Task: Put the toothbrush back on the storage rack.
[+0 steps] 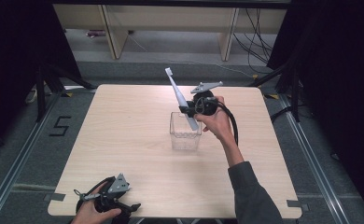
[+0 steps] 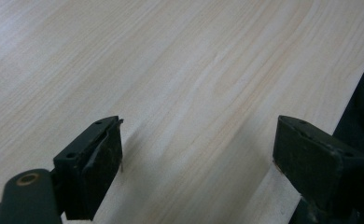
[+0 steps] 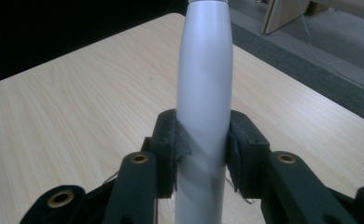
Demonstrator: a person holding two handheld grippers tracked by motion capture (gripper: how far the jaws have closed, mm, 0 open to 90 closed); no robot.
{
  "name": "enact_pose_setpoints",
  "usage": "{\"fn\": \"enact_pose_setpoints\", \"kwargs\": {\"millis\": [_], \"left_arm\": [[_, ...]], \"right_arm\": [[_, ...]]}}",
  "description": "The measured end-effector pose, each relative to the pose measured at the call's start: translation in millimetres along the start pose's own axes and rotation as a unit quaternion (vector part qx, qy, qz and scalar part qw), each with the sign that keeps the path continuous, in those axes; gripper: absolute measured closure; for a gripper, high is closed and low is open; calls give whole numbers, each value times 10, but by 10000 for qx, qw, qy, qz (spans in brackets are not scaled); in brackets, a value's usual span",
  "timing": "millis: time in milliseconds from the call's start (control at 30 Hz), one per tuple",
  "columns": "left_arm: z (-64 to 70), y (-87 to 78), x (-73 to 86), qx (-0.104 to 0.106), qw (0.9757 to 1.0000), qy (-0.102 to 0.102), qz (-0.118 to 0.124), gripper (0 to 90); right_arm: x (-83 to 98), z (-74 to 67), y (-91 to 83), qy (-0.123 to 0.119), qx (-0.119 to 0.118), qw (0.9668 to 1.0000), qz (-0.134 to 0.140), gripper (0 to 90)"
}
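The right gripper [image 1: 188, 110], clenched on a long grey-white electric toothbrush [image 1: 180, 96], holds it over the clear square plastic container [image 1: 185, 131] near the middle of the light wooden surface [image 1: 124, 140]. The toothbrush slants, bristled head up toward the far edge, base at the container's rim; a misjudged descent could tip the light container. The left gripper [image 1: 124, 205] rests released at the near left corner.

The table [image 1: 124, 140] is seen from above in the high view and skimmed closely in the 2 gripper views.
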State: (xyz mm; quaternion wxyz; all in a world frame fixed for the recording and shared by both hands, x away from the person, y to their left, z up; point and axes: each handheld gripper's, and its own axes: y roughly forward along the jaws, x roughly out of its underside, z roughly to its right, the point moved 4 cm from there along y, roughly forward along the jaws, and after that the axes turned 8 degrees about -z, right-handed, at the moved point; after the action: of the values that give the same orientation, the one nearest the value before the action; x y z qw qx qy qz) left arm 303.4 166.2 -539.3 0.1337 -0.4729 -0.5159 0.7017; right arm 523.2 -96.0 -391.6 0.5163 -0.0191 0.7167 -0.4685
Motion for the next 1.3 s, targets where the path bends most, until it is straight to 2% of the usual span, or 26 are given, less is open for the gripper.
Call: {"fn": "enact_pose_setpoints", "kwargs": {"millis": [33, 100, 133, 233, 267, 300, 400, 567, 600, 667, 733, 767, 800, 833, 867, 900, 933, 967, 1100, 1133, 1167, 1200, 1300], "left_arm": [[0, -1, 0, 3, 10000, -10, 3, 151], [-3, -4, -2, -2, 10000, 29, 5, 152], [-2, -2, -4, 0, 10000, 35, 1, 151], [-1, -3, 0, -2, 10000, 38, 2, 152], [2, -1, 2, 3, 10000, -20, 8, 152], [-5, -4, 0, 6, 10000, 32, 3, 152], [0, -1, 0, 6, 10000, 25, 3, 152], [3, 2, 4, 6, 10000, -27, -5, 151], [6, 3, 2, 0, 10000, -11, 6, 152], [6, 2, 3, 12, 10000, 40, -25, 152], [6, 8, -1, 18, 10000, 23, -8, 152], [6, 5, -2, 18, 10000, 38, -9, 152], [4, 1, 1, 14, 10000, 32, -17, 152], [4, 1, 1, 14, 10000, 32, -17, 151], [6, 0, 4, 2, 10000, 16, -11, 151], [5, 0, 5, 1, 10000, 9, -10, 151], [5, 1, 4, 12, 10000, 20, -16, 151], [5, 1, 4, 12, 10000, 20, -16, 151], [8, -3, 5, 6, 10000, 22, -17, 152], [4, 0, 5, 8, 10000, 22, -14, 151], [4, 0, 5, 8, 10000, 22, -14, 151], [8, -4, 6, 6, 10000, 26, -17, 151], [6, -3, 7, 4, 10000, 33, -18, 152]], "right_arm": [[1, -1, 23, -38, -3, 10000, 17, 666], [11, -16, 42, 46, -57, 10000, -23, 666], [21, -9, 77, -36, -16, 10000, -83, 666], [34, -8, 114, -61, 0, 9999, -140, 666], [39, -11, 134, -45, 20, 9999, -118, 666], [47, -5, 141, -85, -11, 9998, -154, 666], [103, 2, 196, -4, -15, 9997, -226, 666], [164, -1, 281, -33, -16, 9997, -251, 666], [179, -12, 302, 51, -26, 9997, -257, 666], [202, -16, 318, 17, -24, 9992, -408, 666], [204, -17, 350, -37, 15, 9995, -327, 666], [224, -40, 357, -14, -22, 9988, -493, 666], [222, -35, 390, -143, 18, 9991, -410, 666], [222, -35, 390, -143, 18, 9991, -410, 666], [229, -47, 380, -110, 3, 9984, -550, 666], [231, -59, 408, -62, 48, 9987, -495, 666], [237, -53, 417, -145, 56, 9980, -617, 666], [233, -52, 439, -236, 50, 9981, -567, 666], [249, -57, 465, -282, 67, 9973, -678, 666], [258, -72, 487, -210, 45, 9972, -714, 666], [260, -57, 490, -295, 82, 9967, -753, 666], [266, -60, 492, -275, 80, 9963, -806, 666], [274, -64, 515, -279, 89, 9962, -823, 665]]}}
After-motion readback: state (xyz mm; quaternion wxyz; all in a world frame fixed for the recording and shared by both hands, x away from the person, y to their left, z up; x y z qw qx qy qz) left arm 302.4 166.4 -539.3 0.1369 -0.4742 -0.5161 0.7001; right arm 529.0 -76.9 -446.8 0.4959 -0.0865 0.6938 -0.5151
